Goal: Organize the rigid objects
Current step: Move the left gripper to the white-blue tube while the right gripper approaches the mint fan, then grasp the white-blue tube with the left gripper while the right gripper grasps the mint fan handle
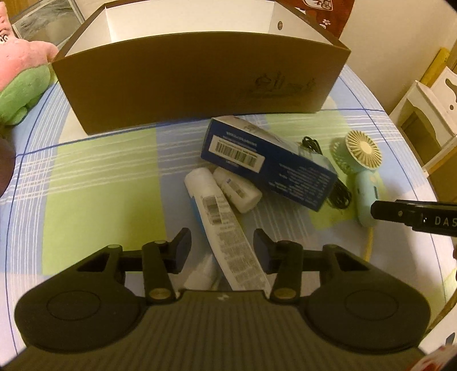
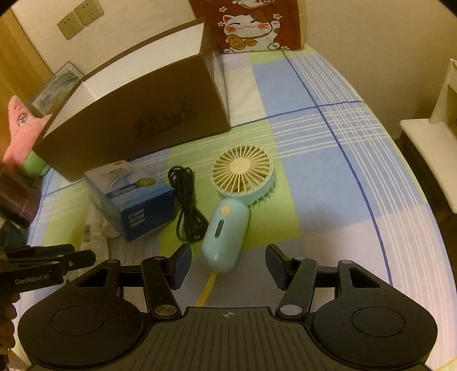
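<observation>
A white tube [image 1: 217, 211] lies on the checked sheet between the jaws of my left gripper [image 1: 222, 245], which is open with a gap at each pad. Beside the tube are a small white bottle [image 1: 238, 189], a blue carton [image 1: 268, 162] and a coiled black cable [image 1: 340, 191]. The open brown box [image 1: 200, 82] stands behind them. In the right wrist view, the mint hand fan [image 2: 228, 217] lies flat. Its handle end sits between the jaws of my open right gripper [image 2: 228, 258], untouched. The carton [image 2: 137, 199] and cable [image 2: 187, 205] lie left of it.
A pink and green plush [image 1: 20, 71] sits left of the box. A cat-print bag [image 2: 248, 25] stands behind the box [image 2: 137, 114]. White furniture [image 1: 422, 114] stands off the bed's right edge. A yellow cord [image 2: 207, 288] runs from the fan's handle.
</observation>
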Tool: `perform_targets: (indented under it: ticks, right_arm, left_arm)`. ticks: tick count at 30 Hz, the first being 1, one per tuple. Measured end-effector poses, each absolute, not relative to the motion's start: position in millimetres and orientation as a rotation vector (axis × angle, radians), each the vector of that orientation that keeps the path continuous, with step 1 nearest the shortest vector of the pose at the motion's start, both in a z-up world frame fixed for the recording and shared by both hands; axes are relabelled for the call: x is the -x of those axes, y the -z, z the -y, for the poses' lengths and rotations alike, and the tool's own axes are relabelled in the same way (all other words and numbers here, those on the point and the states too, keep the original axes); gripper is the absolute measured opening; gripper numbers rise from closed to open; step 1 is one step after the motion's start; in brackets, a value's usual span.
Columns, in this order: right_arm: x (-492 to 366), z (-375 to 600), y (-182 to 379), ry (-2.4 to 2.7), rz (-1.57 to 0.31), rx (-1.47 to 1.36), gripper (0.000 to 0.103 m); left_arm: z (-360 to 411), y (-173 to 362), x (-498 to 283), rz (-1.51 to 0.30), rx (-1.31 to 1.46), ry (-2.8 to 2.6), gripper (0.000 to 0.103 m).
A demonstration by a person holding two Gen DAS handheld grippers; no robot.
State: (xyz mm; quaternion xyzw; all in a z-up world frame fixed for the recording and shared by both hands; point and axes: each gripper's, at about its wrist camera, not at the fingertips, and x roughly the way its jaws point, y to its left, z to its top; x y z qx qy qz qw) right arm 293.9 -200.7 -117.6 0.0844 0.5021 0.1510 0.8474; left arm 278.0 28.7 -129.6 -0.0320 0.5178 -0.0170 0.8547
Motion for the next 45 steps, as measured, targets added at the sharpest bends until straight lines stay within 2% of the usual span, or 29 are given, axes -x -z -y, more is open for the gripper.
perform_targets:
  ticks: [4, 15, 17, 18, 20, 22, 24, 27, 38, 45]
  right_arm:
    - [-306, 196, 125, -0.297, -1.061, -0.172, 0.058]
    - [-329, 187, 134, -0.269, -1.040, -0.155, 0.057]
    - [-332, 184, 134, -0.271, -1.033, -0.124, 0.044]
    - [-332, 182, 134, -0.282, -1.032, -0.109, 0.043]
    - [-332, 182, 134, -0.309, -1.032, -0.104, 0.034]
    - [-329, 181, 133, -0.324, -1.028, -0.078, 0.034]
    - [-326, 181, 132, -0.341, -1.024, -0.045, 0.034]
    - [-316, 185, 132, -0.364, -1.031, -0.024, 0.034]
    - [-271, 214, 130, -0.422, -1.082, -0.020, 0.034]
    - [-262, 223, 129, -0.410, -1.088, -0.042, 0.034]
  left_arm:
    - [-31, 136, -289, -1.095, 0.066, 0.032, 0.044]
    - [-30, 145, -304, -1.111, 0.061, 0.025, 0.034]
    - [-28, 145, -307, -1.110, 0.058, 0.024, 0.034]
    - [-27, 145, -306, -1.109, 0.054, 0.023, 0.034]
    - [-25, 144, -305, -1.105, 0.041, 0.022, 0.033]
    - [-22, 144, -303, -1.101, 0.028, 0.018, 0.032]
    - [-19, 141, -300, -1.087, 0.005, 0.018, 0.024]
    - [-10, 136, -293, -1.074, -0.039, 0.032, 0.021]
    - [14, 135, -255, -1.120, -0.059, 0.107, 0.021]
    - [17, 143, -257, -1.165, 0.031, 0.128, 0.028]
